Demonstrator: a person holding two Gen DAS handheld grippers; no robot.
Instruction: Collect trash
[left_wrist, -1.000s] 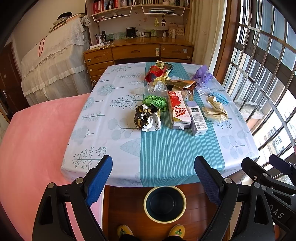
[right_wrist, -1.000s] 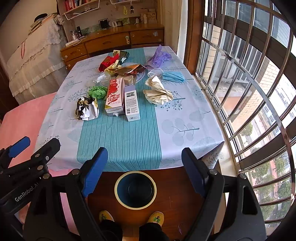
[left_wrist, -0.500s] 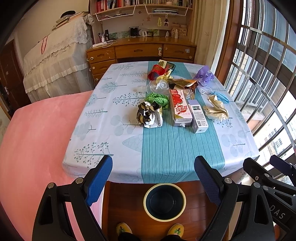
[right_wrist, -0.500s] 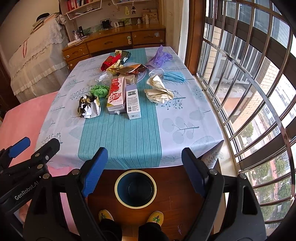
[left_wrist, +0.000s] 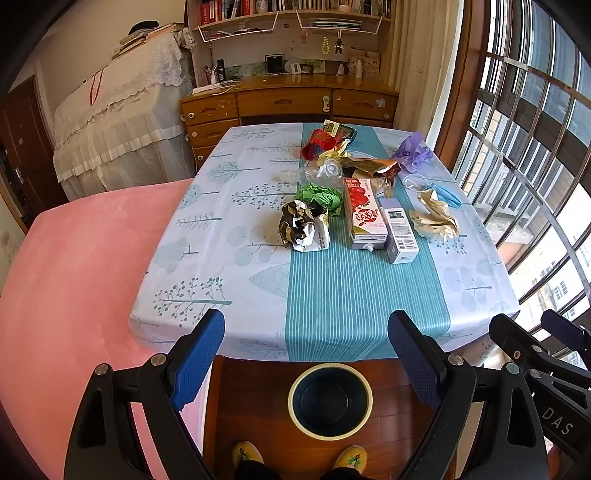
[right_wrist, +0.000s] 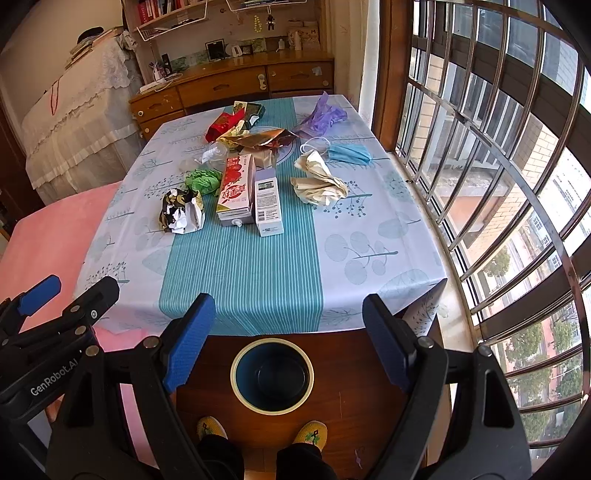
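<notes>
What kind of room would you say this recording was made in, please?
Probably a lived-in bedroom or study at home: a pink-covered bed beside the table with the leaf-print tablecloth, a wooden desk with drawers under bookshelves, and a barred bay window.

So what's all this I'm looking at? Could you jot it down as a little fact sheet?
place: table with leaf-print cloth, beside a barred window
trash on table: red carton, white box, crumpled wrapper, green wad, blue mask, purple bag
bin: on the floor, looks empty
left gripper: open, holding nothing
right gripper: open, holding nothing
</notes>
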